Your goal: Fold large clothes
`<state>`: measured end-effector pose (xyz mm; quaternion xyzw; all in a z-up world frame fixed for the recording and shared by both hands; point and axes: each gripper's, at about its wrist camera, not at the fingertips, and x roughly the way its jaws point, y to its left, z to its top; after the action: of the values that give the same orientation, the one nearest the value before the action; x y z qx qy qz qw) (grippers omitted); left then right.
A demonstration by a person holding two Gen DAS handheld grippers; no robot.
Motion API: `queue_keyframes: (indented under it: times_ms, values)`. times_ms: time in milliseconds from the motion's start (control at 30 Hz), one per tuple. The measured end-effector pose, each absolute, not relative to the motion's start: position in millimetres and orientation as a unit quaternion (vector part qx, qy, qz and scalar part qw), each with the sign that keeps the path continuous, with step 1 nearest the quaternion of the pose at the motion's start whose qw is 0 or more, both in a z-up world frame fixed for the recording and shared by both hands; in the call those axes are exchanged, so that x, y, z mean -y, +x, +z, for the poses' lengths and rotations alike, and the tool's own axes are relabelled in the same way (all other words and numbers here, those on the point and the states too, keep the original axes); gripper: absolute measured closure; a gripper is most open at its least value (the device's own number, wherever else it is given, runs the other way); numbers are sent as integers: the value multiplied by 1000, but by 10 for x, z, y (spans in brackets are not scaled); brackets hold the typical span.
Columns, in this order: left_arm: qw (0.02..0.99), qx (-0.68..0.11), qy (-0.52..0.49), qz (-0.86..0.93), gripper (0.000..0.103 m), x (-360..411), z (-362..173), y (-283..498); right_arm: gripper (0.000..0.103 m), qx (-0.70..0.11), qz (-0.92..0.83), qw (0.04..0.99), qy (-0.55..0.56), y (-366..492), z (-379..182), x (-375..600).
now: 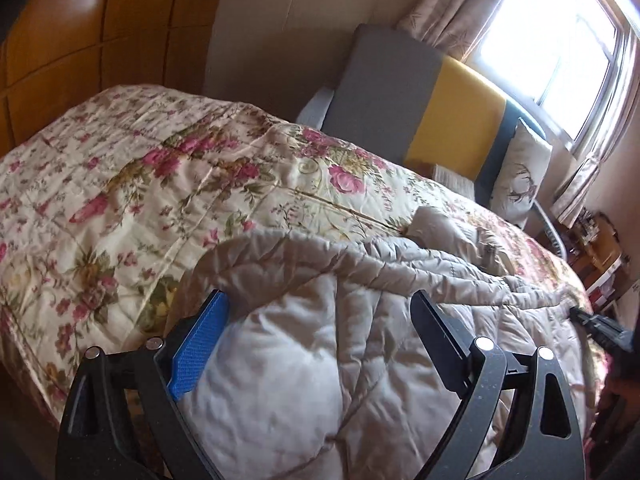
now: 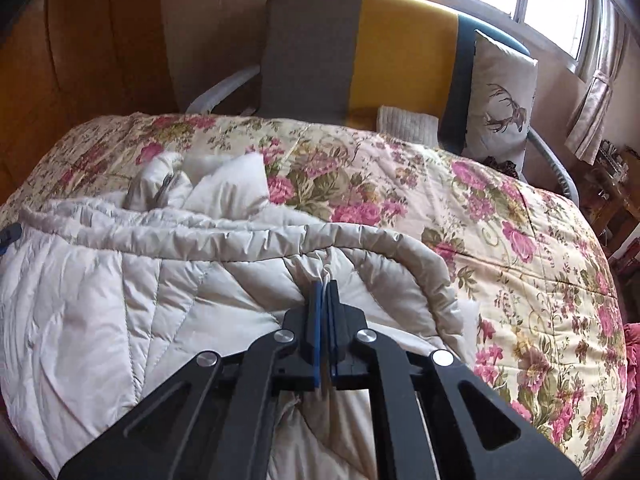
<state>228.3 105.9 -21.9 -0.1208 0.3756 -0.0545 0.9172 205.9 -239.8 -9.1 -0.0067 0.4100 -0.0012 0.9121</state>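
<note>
A beige quilted down coat (image 1: 320, 320) lies on the near part of a bed with a floral quilt (image 1: 120, 184); it also fills the near left of the right wrist view (image 2: 160, 300). My left gripper (image 1: 320, 308) is open, its jaws wide apart over the coat's near left part, holding nothing. My right gripper (image 2: 325, 286) is shut on a pinch of the coat's fabric near its right edge. The right gripper also shows at the far right of the left wrist view (image 1: 592, 322). The coat's collar (image 2: 168, 184) lies bunched at the far side.
A grey and yellow armchair (image 2: 360, 52) stands behind the bed with a deer-print cushion (image 2: 500, 100) and a folded white knit (image 2: 406, 124). A wooden wardrobe (image 1: 80, 40) is at the left. A window with curtains (image 1: 560, 40) is at the right, with cluttered shelves (image 1: 600, 252) below.
</note>
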Motion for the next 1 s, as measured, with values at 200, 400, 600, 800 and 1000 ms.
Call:
queue_keyframes:
  times_ms: [200, 400, 600, 800, 1000]
  values:
    - [915, -389, -99, -43, 7, -922, -457, 2626, 100, -429, -13, 902, 52, 2329, -488, 2622]
    - [913, -394, -93, -51, 4, -874, -567, 2709, 99, -407, -30, 911, 62, 2362, -747, 2674]
    - [929, -338, -132, -76, 4, -779, -127, 2205, 98, -394, -19, 915, 84, 2327, -762, 2744]
    - [921, -350, -93, -143, 4, -155, 65, 2020, 97, -388, -18, 917, 84, 2315, -760, 2733]
    - [901, -408, -3, -147, 72, 387, -321, 2363, 97, -379, -8, 919, 106, 2274, -766, 2794]
